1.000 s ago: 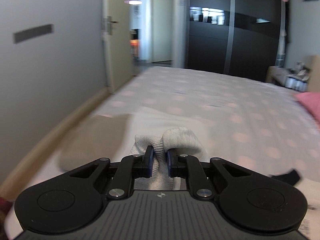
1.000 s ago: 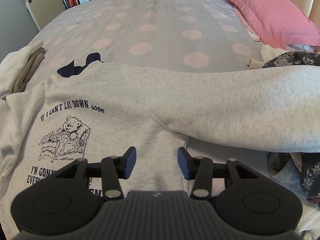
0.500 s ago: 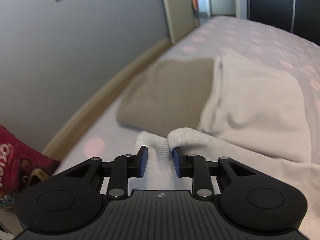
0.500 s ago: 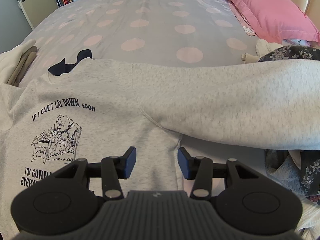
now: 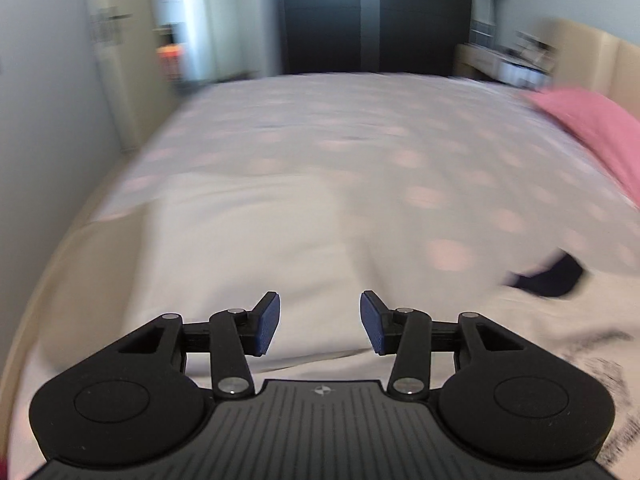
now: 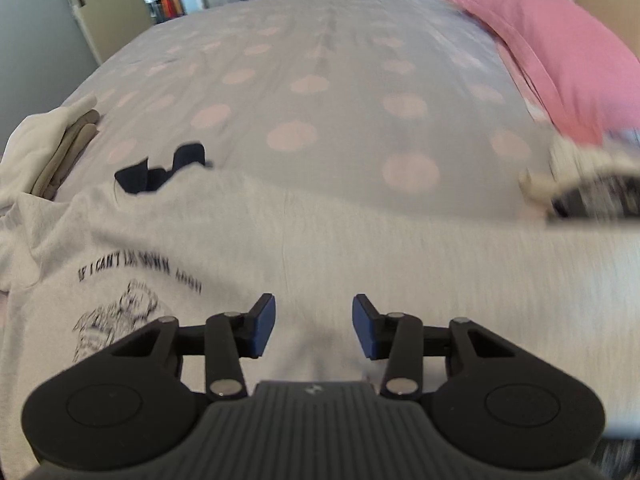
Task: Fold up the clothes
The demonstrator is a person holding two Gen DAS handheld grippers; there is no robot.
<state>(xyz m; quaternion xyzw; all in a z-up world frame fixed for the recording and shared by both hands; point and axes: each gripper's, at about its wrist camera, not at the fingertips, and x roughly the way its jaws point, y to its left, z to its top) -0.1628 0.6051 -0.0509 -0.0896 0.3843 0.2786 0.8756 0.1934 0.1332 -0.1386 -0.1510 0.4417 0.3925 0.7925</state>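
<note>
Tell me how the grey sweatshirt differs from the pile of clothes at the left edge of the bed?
The grey sweatshirt lies spread open across the bed, one sleeve stretched right; the pile of clothes is folded and stacked. The sweatshirt is heather grey with a dark printed slogan and drawing; the pile is plain white over beige. The sweatshirt covers far more of the bedspread than the compact pile. Both rest on the spotted bedspread, and neither is gripped.

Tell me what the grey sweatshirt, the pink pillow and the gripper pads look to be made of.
Grey sweatshirt: soft heathered knit, probably cotton-blend fleece; matte speckled surface, soft folds, dark print.
Pink pillow: smooth woven cover, likely cotton; matte, with a seamed edge.
Gripper pads: blue rubbery or plastic-looking faces on black, matte, seemingly plastic arms; the material stays uncertain. Both the right gripper and left gripper stand open.
</note>
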